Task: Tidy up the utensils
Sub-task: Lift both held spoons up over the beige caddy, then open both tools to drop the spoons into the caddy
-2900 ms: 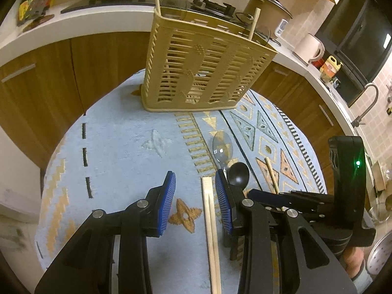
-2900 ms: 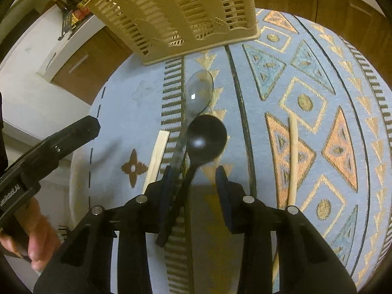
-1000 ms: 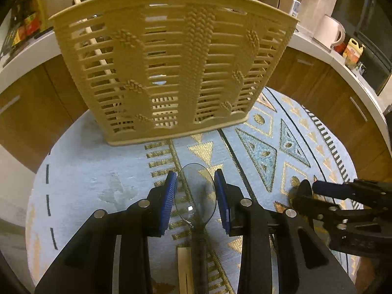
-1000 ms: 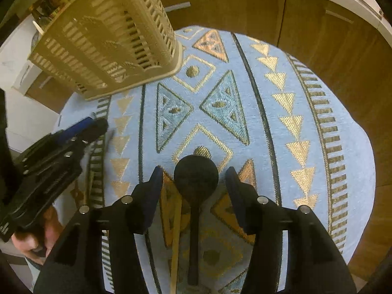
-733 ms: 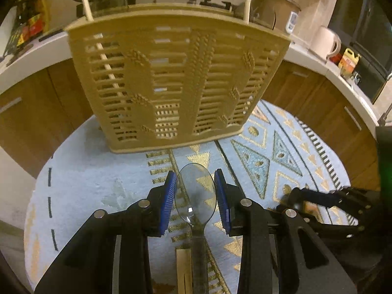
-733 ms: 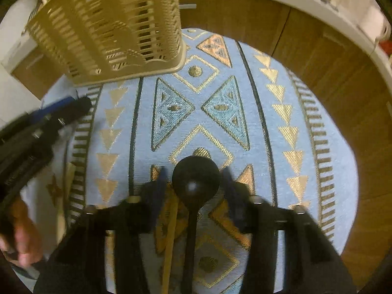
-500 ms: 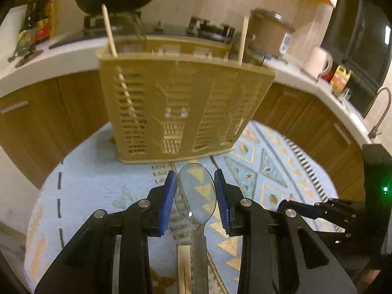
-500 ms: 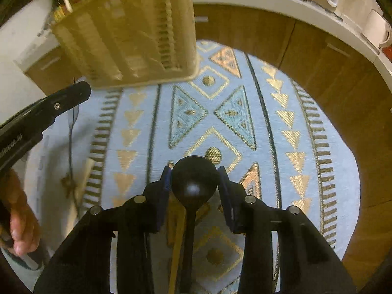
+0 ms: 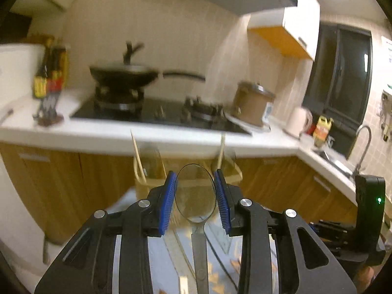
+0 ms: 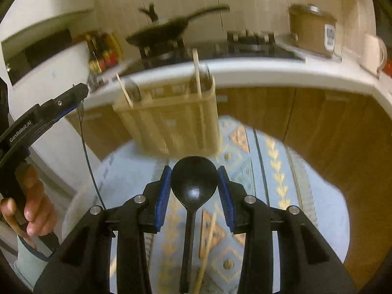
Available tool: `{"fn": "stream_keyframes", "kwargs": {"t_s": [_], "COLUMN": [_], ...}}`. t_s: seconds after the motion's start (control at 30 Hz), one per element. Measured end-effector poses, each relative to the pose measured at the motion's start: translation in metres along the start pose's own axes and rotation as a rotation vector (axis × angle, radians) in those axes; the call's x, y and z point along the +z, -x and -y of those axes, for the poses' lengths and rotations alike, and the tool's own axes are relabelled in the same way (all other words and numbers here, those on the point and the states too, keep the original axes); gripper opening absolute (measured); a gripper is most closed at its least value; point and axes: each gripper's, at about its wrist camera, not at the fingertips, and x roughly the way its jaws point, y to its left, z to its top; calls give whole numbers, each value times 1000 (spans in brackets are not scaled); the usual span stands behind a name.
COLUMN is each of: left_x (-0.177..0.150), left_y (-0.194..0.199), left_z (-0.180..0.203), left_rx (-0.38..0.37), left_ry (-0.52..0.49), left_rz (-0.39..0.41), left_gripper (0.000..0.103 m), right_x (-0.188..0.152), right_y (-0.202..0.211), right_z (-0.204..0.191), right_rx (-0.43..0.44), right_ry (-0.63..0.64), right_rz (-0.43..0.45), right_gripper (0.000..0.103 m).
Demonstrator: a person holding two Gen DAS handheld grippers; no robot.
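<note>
Since the earlier frame, both grippers had risen clear of the patterned cloth (image 10: 267, 171). The left gripper (image 9: 195, 196) pinched the clear spoon (image 9: 195, 191) by its bowl. The right gripper (image 10: 194, 188) pinched the black spoon (image 10: 194, 183) likewise. The beige utensil basket (image 10: 171, 120) stood beyond, holding chopsticks (image 10: 197, 73).

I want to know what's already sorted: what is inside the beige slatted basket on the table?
Two wooden chopsticks poke out of the basket, one near each end, beside blurred clear shapes. Its walls hide anything lower.
</note>
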Motion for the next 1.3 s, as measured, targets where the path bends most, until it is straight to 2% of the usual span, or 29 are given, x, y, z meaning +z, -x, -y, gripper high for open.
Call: {"fn": "stream_keyframes", "kwargs": {"t_s": [0.2, 0.33, 0.6, 0.9, 1.17, 1.3], "left_x": [44, 70, 82, 81, 69, 62], "left_y": [13, 5, -33, -72, -94, -102], "left_z": [-10, -18, -23, -30, -38, -40], "left_rx": [105, 140, 182, 229, 252, 260], "left_ry": [-12, -2, -14, -28, -28, -30], "left_rz": [161, 224, 268, 294, 284, 279], "left_gripper": [30, 30, 30, 30, 30, 30], "right_x": [46, 80, 133, 148, 143, 133], "right_y": [6, 1, -22, -57, -94, -100], "right_z": [-9, -16, -13, 0, 19, 17], "right_rx": [-13, -28, -21, -46, -46, -64], "right_ry": [27, 37, 9, -21, -57, -30], "right_rz": [159, 255, 392, 478, 468, 501], "right_gripper": [35, 35, 35, 35, 35, 35]}}
